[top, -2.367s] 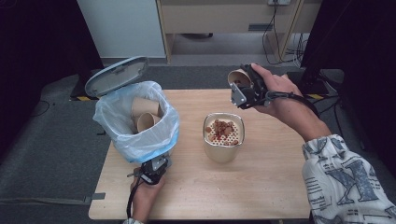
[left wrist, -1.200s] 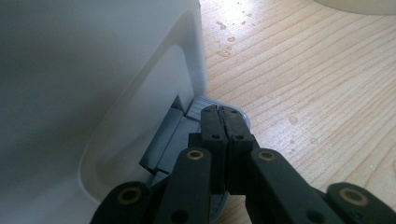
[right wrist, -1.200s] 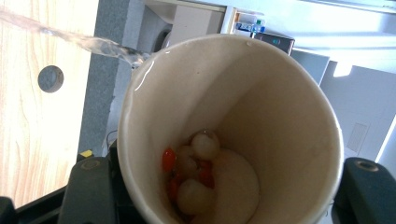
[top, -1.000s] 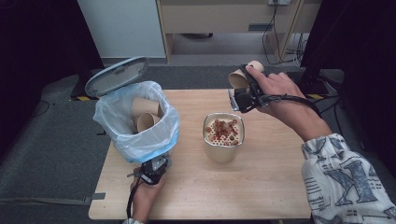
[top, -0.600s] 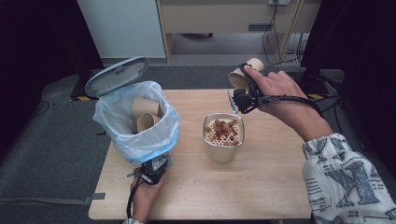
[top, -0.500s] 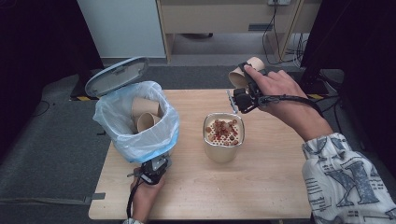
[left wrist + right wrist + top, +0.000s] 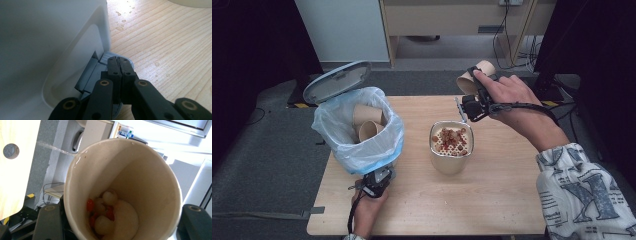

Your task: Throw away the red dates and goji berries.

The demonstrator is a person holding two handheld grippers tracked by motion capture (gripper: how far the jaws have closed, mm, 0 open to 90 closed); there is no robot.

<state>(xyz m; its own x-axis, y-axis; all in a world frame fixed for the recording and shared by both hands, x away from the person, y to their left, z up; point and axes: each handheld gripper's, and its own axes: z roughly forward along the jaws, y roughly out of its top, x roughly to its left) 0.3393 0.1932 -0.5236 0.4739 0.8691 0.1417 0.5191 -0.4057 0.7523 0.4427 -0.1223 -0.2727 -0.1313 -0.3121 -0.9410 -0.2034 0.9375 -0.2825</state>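
My right gripper (image 7: 472,84) holds a tan paper cup (image 7: 474,75) on its side above the table's far edge, just behind a steel strainer pot (image 7: 451,164) with red and pale bits (image 7: 452,140) on its mesh. In the right gripper view the cup (image 7: 140,177) sits between the jaws with white and orange lumps (image 7: 110,215) at its bottom. My left gripper (image 7: 377,181) is at the foot of a white pedal bin (image 7: 362,155) with a blue bag. Its jaws (image 7: 119,62) are shut together and rest on the grey pedal (image 7: 96,72).
The bin's lid (image 7: 337,81) stands open and two paper cups (image 7: 369,127) lie inside the bag. Water drops (image 7: 120,28) dot the wooden table (image 7: 492,200). A desk and cables (image 7: 507,30) stand beyond the table's far edge.
The right gripper has lifted and turned the cup slightly up and away from the strainer pot. The left gripper has stayed on the pedal and the lid has stayed open.
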